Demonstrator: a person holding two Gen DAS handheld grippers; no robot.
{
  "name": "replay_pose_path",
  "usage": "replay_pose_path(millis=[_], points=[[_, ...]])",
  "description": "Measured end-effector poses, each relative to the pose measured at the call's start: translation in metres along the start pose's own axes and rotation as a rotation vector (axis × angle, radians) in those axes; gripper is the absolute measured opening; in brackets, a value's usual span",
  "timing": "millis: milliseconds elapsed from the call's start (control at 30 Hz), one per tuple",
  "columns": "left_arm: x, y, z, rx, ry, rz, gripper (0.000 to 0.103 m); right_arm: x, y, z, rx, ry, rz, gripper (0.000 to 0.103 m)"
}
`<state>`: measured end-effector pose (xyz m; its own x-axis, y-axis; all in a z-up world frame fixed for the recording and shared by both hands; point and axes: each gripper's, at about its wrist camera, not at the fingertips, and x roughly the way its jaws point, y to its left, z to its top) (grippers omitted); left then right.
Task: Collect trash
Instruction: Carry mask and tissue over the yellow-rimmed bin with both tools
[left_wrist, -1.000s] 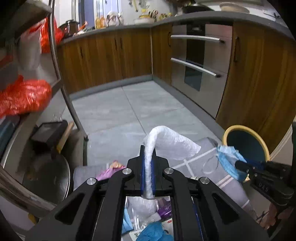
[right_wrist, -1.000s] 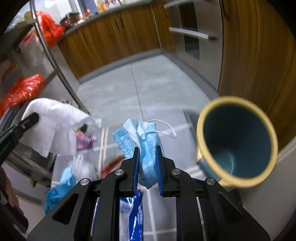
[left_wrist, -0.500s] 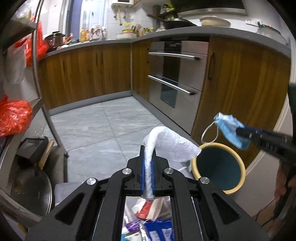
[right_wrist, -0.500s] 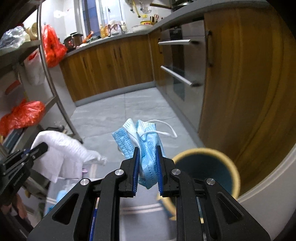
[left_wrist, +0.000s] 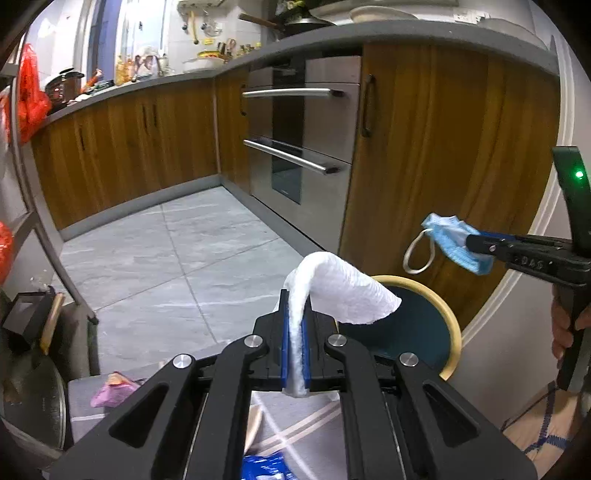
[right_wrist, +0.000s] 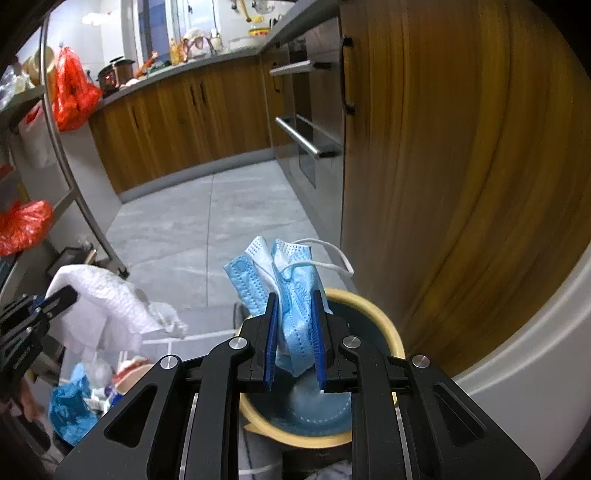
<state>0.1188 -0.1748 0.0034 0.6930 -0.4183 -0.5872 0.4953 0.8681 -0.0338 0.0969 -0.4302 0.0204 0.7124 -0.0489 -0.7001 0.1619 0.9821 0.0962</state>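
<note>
- Clamping a crumpled white paper towel (left_wrist: 338, 291), the left tongs (left_wrist: 294, 354) hover beside the yellow-rimmed teal bin (left_wrist: 452, 325).
- Right tongs (right_wrist: 295, 341) pinch a blue pleated face mask (right_wrist: 291, 291) above that bin, wooden cabinet (right_wrist: 461, 166) close behind.

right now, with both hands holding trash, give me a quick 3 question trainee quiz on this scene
1. Multiple choice: what is clamped in the left gripper?
A. a red plastic bag
B. a crumpled white paper towel
C. a purple wrapper

2. True or false: the right gripper is shut on a light blue pleated face mask whose white ear loop hangs free.

3. Fill in: in the right wrist view, the round teal bin with a yellow rim sits directly ____ the mask.

Key
1. B
2. True
3. below; a pale blue piece already lies at its bottom.
</note>
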Motion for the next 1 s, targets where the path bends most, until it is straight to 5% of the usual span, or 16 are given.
replay_pose_path(millis=[500, 867, 1000], points=[[0.049, -0.051, -0.013, 0.017, 0.100, -0.049, 0.005, 0.054, 0.017, -0.012, -0.219, 0.160, -0.010, 0.018], [0.092, -0.093, -0.015, 0.102, 0.163, -0.062, 0.005, 0.105, -0.021, -0.017, -0.064, 0.318, 0.010, 0.018], [0.110, -0.103, -0.024, 0.125, 0.197, -0.063, 0.005, 0.120, -0.014, -0.022, -0.096, 0.364, -0.017, 0.018]])
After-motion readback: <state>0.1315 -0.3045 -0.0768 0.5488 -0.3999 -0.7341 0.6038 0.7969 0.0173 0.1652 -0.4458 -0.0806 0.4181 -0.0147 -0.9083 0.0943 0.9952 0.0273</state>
